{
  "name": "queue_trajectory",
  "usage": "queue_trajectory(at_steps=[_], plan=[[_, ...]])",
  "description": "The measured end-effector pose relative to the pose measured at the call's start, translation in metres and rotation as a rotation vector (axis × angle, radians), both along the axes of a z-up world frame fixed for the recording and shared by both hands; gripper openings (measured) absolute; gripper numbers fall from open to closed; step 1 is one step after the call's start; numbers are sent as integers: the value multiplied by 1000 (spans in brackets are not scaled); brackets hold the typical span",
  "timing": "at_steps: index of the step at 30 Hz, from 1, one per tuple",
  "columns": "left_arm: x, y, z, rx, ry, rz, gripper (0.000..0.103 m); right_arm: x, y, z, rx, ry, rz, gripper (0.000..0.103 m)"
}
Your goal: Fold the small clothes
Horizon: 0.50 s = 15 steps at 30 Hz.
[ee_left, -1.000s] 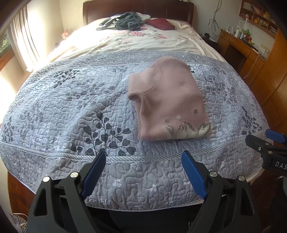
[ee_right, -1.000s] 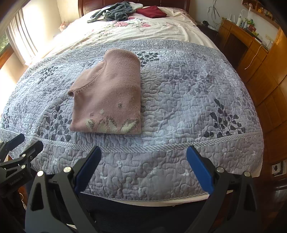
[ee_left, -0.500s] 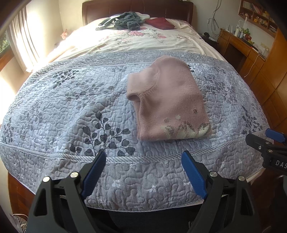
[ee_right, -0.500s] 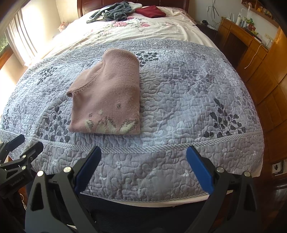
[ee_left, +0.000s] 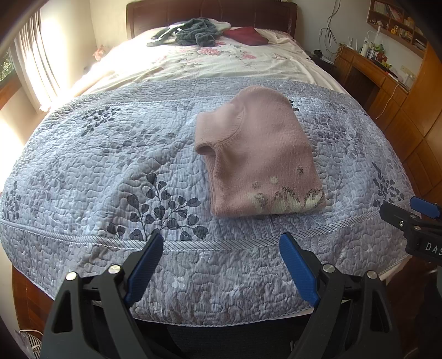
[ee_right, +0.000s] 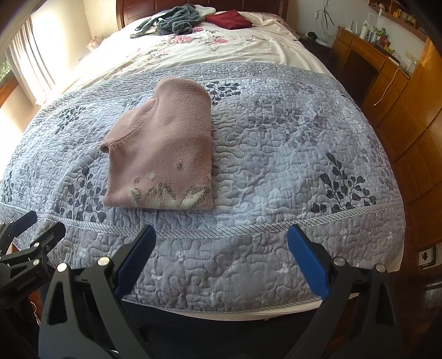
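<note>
Sweater (ee_left: 257, 154), pink knit, already folded, lies on the quilted bedspread (ee_left: 110, 165) ahead of my left tongs (ee_left: 221, 256) and right tongs (ee_right: 221, 248), both spread wide and empty; I judge it soft, light, floppy, best pinched at its near hem corners.

shelf items (ee_left: 397, 24) too small to id.

Sweater (ee_left: 257, 154) folded on quilt (ee_left: 110, 165) at bed's foot. Behind, near headboard (ee_left: 210, 13): clothes pile (ee_left: 190, 33), cushion (ee_left: 246, 34) to its right. Desk (ee_left: 367, 66) right of bed.
</note>
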State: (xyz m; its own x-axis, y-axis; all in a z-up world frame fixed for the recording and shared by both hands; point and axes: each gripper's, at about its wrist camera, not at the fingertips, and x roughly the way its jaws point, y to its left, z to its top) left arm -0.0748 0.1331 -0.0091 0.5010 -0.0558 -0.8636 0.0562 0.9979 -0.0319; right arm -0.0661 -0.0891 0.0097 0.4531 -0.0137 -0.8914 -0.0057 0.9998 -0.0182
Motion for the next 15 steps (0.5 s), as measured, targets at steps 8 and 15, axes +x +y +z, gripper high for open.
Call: queue_trajectory(at_steps=[8, 15], plan=[[0, 0, 0, 0, 1, 1, 86, -1, 0, 1, 3, -1, -11, 95], [2, -1, -1, 0, -4, -3, 86, 0, -1, -3, 9, 16, -19, 95]])
